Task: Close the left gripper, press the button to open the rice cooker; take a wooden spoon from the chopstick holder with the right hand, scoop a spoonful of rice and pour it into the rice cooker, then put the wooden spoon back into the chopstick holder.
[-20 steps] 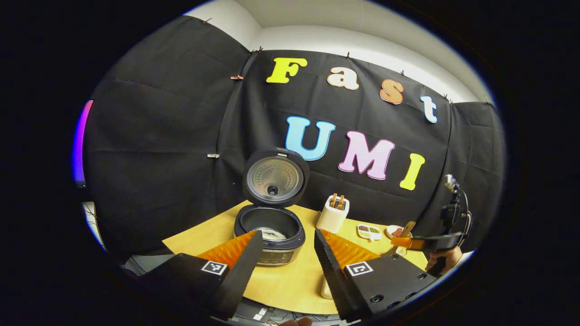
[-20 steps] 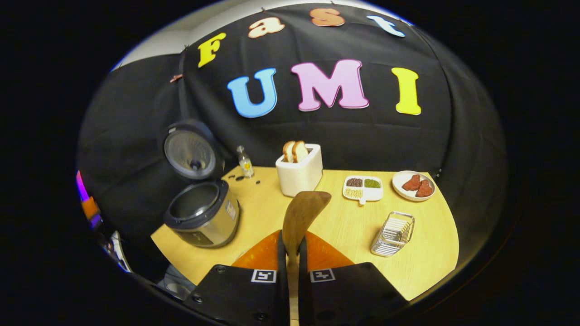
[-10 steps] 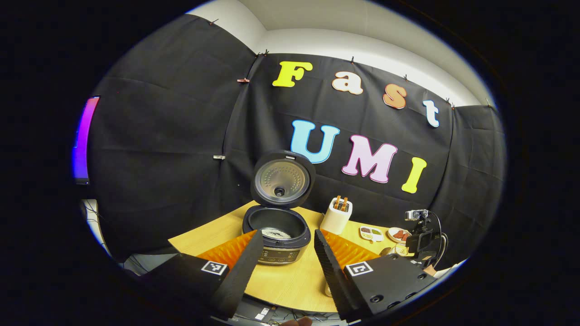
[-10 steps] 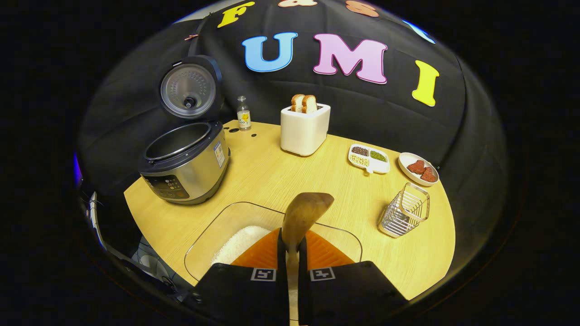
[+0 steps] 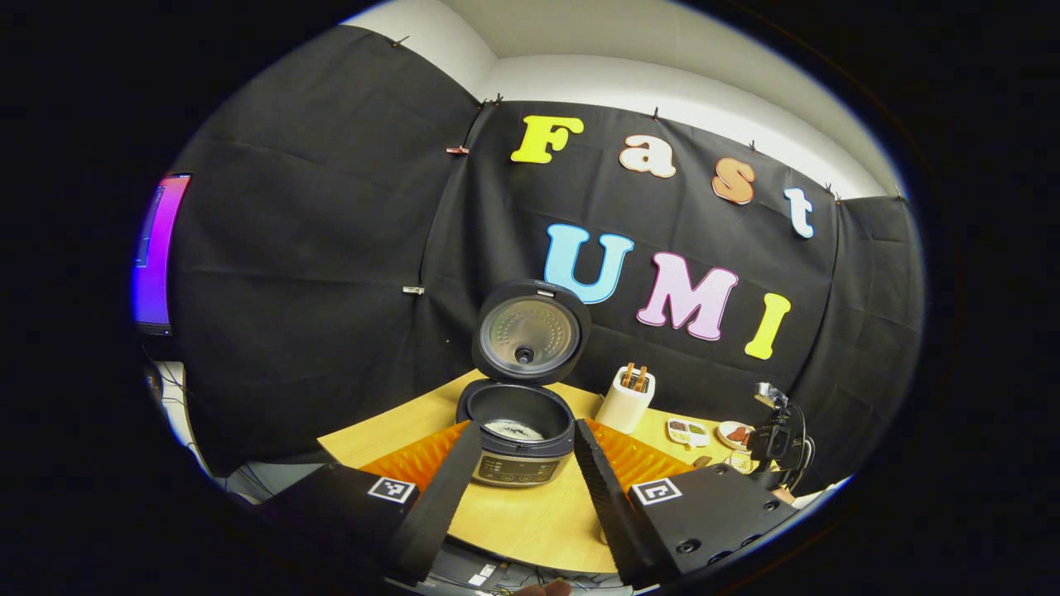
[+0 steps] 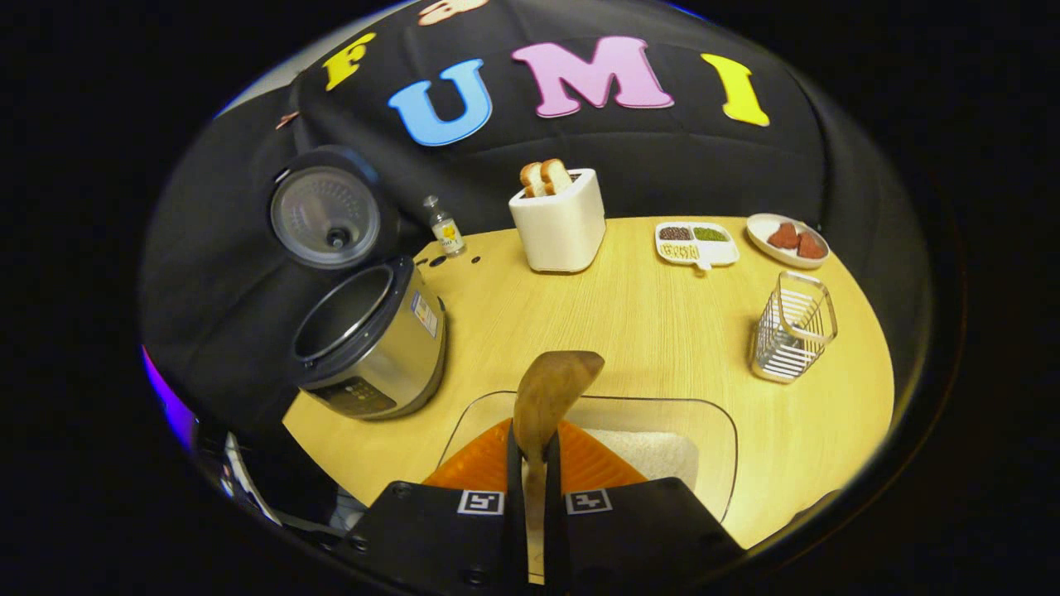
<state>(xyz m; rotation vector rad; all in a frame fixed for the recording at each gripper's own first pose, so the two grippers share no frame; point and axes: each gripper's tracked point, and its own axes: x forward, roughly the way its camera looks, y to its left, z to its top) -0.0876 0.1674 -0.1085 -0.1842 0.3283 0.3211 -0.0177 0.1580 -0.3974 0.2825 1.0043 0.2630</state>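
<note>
The rice cooker (image 5: 517, 443) stands with its lid (image 5: 530, 331) up and some white rice in its pot. My left gripper (image 5: 527, 432) hangs open in front of it, apart from it. In the right gripper view the cooker (image 6: 373, 348) sits at the left, its pot facing me. My right gripper (image 6: 530, 451) is shut on the handle of the wooden spoon (image 6: 551, 387). The spoon's bowl points forward above the near end of a clear glass dish (image 6: 712, 414) that holds white rice (image 6: 654, 451). The wire chopstick holder (image 6: 791, 327) stands at the right. Farther off in the left gripper view is the right gripper (image 5: 778, 443).
A white toaster (image 6: 559, 219) with bread slices stands at the back of the round wooden table (image 6: 646, 323). A small bottle (image 6: 443, 228) is beside the cooker's lid. A sectioned dish of grains (image 6: 696, 242) and a plate (image 6: 787, 240) with red pieces lie at the back right.
My right gripper tipped down and swung right with the spoon, so the glass dish of rice came under it. My left gripper drew back a little from the cooker.
</note>
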